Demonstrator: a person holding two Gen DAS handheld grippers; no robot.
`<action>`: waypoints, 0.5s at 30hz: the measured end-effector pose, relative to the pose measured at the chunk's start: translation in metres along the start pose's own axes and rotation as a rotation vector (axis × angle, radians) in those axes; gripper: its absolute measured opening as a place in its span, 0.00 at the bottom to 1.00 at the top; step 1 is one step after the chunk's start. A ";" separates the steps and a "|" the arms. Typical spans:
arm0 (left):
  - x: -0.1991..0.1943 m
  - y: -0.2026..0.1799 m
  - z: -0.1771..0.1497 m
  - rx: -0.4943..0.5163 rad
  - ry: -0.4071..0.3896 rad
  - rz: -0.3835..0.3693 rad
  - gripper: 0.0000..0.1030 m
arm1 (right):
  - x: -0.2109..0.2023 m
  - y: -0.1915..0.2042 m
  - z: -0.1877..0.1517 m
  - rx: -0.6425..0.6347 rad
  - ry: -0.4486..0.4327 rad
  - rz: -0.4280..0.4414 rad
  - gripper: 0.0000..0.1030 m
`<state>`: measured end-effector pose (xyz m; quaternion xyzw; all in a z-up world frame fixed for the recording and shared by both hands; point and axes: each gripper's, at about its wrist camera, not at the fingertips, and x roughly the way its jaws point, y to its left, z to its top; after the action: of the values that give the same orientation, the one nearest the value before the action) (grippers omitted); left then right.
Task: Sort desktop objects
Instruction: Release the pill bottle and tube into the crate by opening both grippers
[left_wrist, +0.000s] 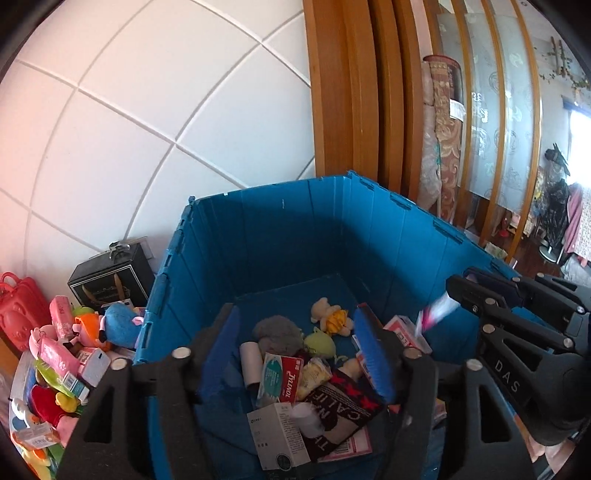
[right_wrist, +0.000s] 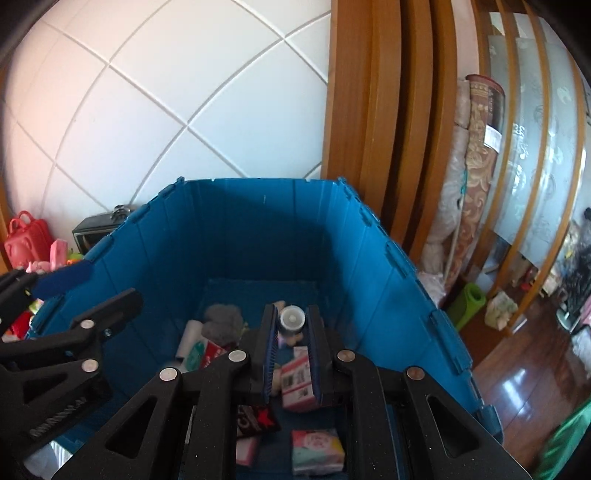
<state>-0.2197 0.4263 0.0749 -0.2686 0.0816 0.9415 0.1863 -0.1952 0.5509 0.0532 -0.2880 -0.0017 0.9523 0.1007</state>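
A tall blue bin (left_wrist: 277, 188) (right_wrist: 258, 181) fills the middle of both views. On its floor lie a Tylenol box (left_wrist: 284, 376), a grey plush (left_wrist: 277, 332), a small pale bear (left_wrist: 328, 314), a black book (left_wrist: 343, 410) and a white carton (left_wrist: 280, 435). My left gripper (left_wrist: 299, 321) (right_wrist: 110, 284) hangs over the bin, open, with nothing between its blue pads. My right gripper (right_wrist: 291, 314) (left_wrist: 454, 295) is beside it above the bin, shut on a small pink and white tube (right_wrist: 291, 319) (left_wrist: 437, 312) with a round grey cap.
Left of the bin sits a heap of toys and pink packets (left_wrist: 62, 362), a red case (left_wrist: 18, 314) and a black box (left_wrist: 110, 273). A white tiled wall stands behind. A wooden door frame (left_wrist: 351, 110), rolled carpets (right_wrist: 476, 166) and a wood floor (right_wrist: 517, 387) lie to the right.
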 end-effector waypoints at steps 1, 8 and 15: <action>-0.001 0.002 0.000 -0.005 -0.004 0.004 0.69 | 0.001 0.000 0.000 -0.003 0.002 0.001 0.18; -0.009 0.022 -0.002 -0.055 -0.015 0.038 0.72 | -0.002 0.002 0.000 0.006 -0.022 -0.028 0.92; -0.034 0.040 -0.012 -0.066 -0.046 0.058 0.73 | -0.016 0.007 -0.006 0.015 -0.011 -0.051 1.00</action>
<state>-0.2028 0.3756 0.0851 -0.2502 0.0536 0.9547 0.1520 -0.1801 0.5411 0.0571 -0.2817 -0.0025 0.9510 0.1273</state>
